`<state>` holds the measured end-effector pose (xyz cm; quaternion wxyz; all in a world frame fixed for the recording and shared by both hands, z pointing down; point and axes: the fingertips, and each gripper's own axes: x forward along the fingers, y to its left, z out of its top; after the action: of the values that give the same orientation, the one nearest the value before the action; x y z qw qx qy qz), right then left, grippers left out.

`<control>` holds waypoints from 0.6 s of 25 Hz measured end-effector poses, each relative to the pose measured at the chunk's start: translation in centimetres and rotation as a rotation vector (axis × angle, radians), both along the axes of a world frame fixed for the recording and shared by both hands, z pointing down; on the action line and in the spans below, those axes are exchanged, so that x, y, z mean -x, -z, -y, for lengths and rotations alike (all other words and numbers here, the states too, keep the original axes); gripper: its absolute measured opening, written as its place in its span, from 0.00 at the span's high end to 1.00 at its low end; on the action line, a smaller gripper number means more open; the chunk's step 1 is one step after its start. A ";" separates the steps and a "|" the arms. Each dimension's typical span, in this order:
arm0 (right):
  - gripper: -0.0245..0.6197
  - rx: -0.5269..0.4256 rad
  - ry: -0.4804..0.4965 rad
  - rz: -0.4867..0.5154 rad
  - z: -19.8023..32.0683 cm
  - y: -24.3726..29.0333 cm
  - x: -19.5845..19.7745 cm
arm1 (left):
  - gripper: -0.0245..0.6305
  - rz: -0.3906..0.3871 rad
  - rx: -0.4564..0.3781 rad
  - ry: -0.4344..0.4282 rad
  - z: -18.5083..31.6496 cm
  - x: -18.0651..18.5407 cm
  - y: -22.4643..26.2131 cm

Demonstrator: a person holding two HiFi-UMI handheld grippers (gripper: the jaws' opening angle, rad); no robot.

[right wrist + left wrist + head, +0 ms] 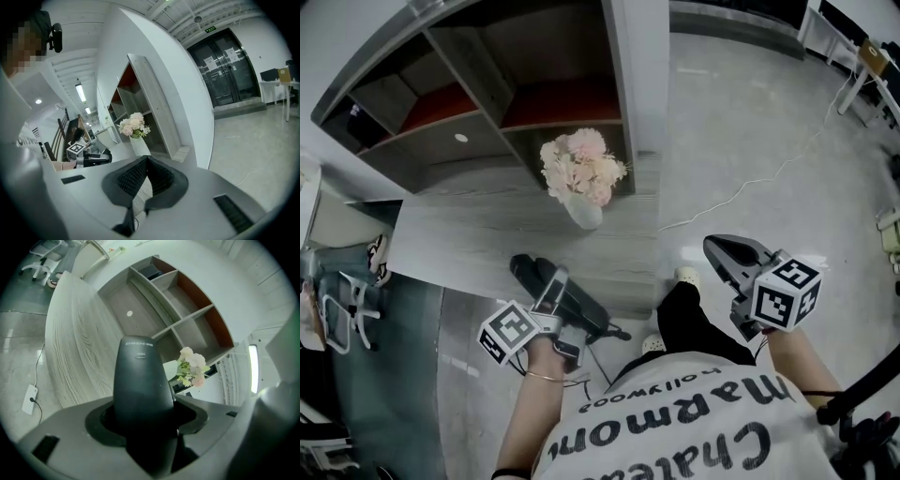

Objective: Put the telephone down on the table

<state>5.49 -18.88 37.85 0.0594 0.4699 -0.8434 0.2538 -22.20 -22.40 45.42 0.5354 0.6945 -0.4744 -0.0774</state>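
Note:
My left gripper (pixel 555 298) is shut on a black telephone handset (pixel 572 302), which it holds over the near edge of the grey wood-grain table (pixel 459 239). In the left gripper view the telephone (pixel 142 380) sticks out forward between the jaws of the left gripper (pixel 143 425), with the tabletop (pixel 75 348) ahead and below. My right gripper (pixel 719 249) hangs to the right, off the table and above the floor. Its ribbed jaws meet at the tips of the right gripper (pixel 145 161) with nothing between them.
A white vase of pink flowers (pixel 581 178) stands near the table's right end, in front of an open shelf unit (pixel 478 112). A white cable (pixel 741 192) runs across the floor on the right. An office chair (pixel 342 314) stands at the left.

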 end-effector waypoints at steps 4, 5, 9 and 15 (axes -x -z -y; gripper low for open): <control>0.95 0.027 0.018 -0.001 0.0 -1.2 -0.1 | 0.54 0.112 0.028 -0.036 0.5 0.1 -1.9; 0.95 0.030 0.020 -0.005 0.1 -1.4 -0.1 | 0.54 0.141 0.038 -0.045 0.7 0.2 -2.5; 0.95 0.029 0.036 0.005 0.5 -1.5 0.1 | 0.54 0.171 0.073 -0.044 1.7 0.1 -3.8; 0.95 0.027 0.032 0.007 1.1 -1.5 -0.3 | 0.54 0.237 0.129 -0.082 2.2 -0.7 -5.3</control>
<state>5.78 -19.97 39.35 0.0667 0.4546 -0.8475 0.2658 -21.54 -24.61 50.74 0.5218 0.6818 -0.5095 0.0577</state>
